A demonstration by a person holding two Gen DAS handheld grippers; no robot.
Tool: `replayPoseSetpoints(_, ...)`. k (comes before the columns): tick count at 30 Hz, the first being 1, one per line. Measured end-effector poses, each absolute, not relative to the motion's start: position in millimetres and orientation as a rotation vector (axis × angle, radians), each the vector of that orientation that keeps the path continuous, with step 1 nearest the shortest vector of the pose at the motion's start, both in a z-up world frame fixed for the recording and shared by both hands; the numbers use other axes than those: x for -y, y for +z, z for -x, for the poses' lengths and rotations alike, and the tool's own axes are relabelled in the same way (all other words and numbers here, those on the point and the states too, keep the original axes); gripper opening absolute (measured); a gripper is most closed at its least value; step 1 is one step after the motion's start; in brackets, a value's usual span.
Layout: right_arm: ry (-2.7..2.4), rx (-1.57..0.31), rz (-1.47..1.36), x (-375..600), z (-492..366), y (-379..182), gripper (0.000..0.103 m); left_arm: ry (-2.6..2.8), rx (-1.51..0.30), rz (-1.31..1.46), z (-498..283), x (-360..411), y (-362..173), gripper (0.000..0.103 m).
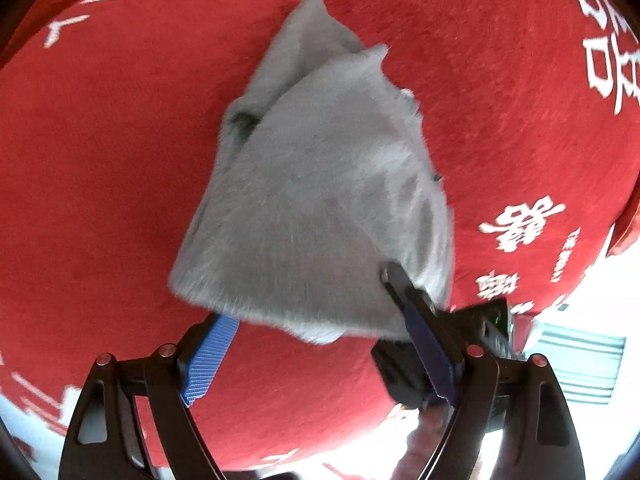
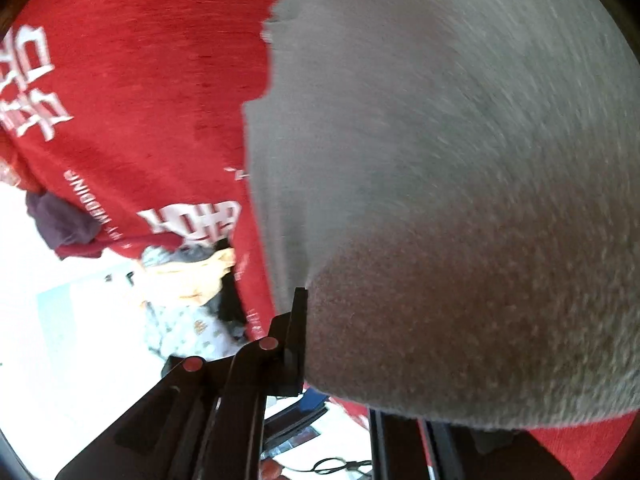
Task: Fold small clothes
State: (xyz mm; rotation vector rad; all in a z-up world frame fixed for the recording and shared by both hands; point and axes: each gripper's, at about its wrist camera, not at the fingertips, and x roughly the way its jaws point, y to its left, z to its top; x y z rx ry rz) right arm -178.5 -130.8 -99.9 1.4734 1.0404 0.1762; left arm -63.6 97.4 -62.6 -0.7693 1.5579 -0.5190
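Left wrist view: grey garment (image 1: 316, 184) drapes across the left gripper (image 1: 308, 312), jaws wide and gripping nothing; right gripper (image 2: 304, 320) jaws clamp its near edge.

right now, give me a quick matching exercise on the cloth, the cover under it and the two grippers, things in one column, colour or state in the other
Things:
1. small cloth
2. table cover
3. left gripper
4. right gripper

Colour or state:
a. red with white lettering
b. shut on the cloth
c. grey
d. jaws wide apart

Pairs: 1-c, 2-a, 3-d, 4-b
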Motion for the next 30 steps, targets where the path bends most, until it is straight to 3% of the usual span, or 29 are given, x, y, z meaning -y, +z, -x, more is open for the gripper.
replayPoseSetpoints(9, 0.227, -1.093, -1.4, 133, 170, -92, 0.009, -0.418, -1.462, 0.755, 32, -64, -65, 0.085)
replayPoseSetpoints(12, 0.241, -1.158, -1.319, 125, 167, -93, 0.009, -0.353, -1.434, 0.66, 27, -64, -63, 0.061)
replayPoseSetpoints(14, 0.244, -1.2, -1.279, 122, 166, -94, 0.009, -0.311, -1.441, 0.555, 24, -60, -65, 0.033)
replayPoseSetpoints(18, 0.243, -1.319, -1.177, 121, 162, -88, 0.014, -0.299, -1.407, 0.432, 25, -51, -61, 0.024)
replayPoseSetpoints(21, 0.249, -1.403, -1.002, 129, 156, -65, 0.025, -0.308, -1.351, 0.275, 30, -37, -52, 0.02)
replayPoseSetpoints(22, 0.256, -1.421, -0.92, 131, 152, -54, 0.032, -0.322, -1.336, 0.224, 31, -32, -50, 0.02)
replayPoseSetpoints(23, 0.269, -1.425, -0.813, 133, 147, -38, 0.047, -0.339, -1.327, 0.187, 32, -28, -49, 0.02)
replayPoseSetpoints(25, 0.283, -1.409, -0.657, 136, 135, -11, 0.061, -0.367, -1.306, 0.128, 33, -27, -48, 0.02)
replayPoseSetpoints(28, 0.32, -1.398, -0.529, 136, 99, 14, 0.064, -0.41, -1.242, -0.026, 38, -17, -42, 0.016)
replayPoseSetpoints(30, 0.346, -1.409, -0.485, 131, 69, 19, 0.073, -0.438, -1.199, -0.115, 45, -9, -38, 0.016)
